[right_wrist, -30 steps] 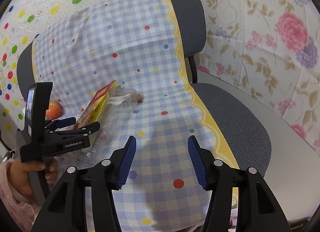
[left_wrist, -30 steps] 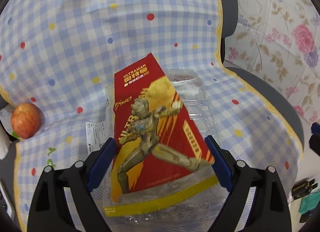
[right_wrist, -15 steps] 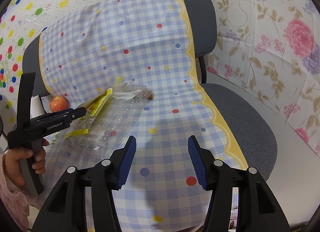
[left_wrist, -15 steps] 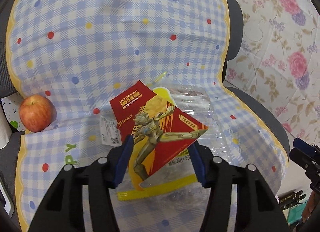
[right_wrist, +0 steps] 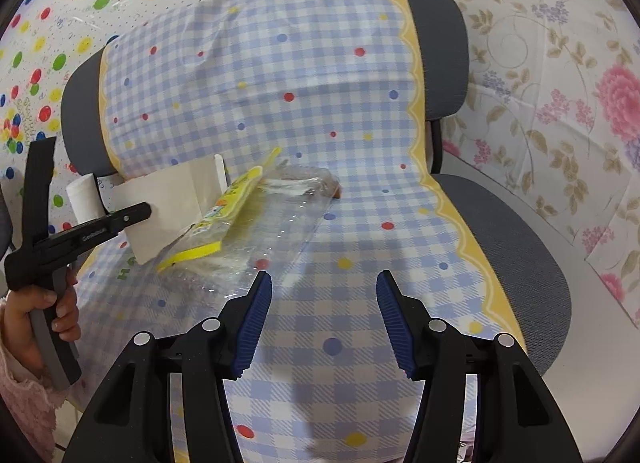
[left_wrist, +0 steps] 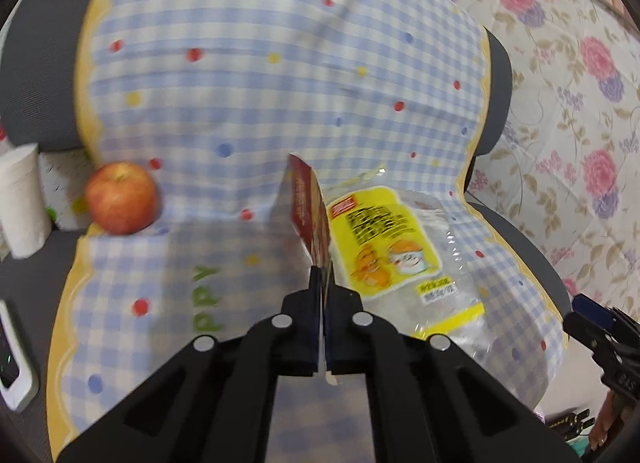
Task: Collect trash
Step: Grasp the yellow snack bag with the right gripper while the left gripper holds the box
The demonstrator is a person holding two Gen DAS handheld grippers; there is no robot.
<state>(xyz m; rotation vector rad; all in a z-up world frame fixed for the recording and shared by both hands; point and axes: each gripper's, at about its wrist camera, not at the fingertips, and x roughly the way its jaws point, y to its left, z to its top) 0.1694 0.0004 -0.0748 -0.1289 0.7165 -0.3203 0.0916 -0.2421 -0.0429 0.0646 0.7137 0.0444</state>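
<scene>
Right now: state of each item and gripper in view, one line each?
left gripper: shut on red card, card stands on edge.
red card: pinched at its lower end, lifted off the wrapper.
clear wrapper: lying flat on the checked cloth, not gripped.
apple: resting on the chair seat, untouched.
paper roll: upright.
right gripper: open, nothing between its fingers.

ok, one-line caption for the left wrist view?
Left gripper shut on a red card held edge-on above a clear wrapper on a checked chair cover; apple at left.
</scene>
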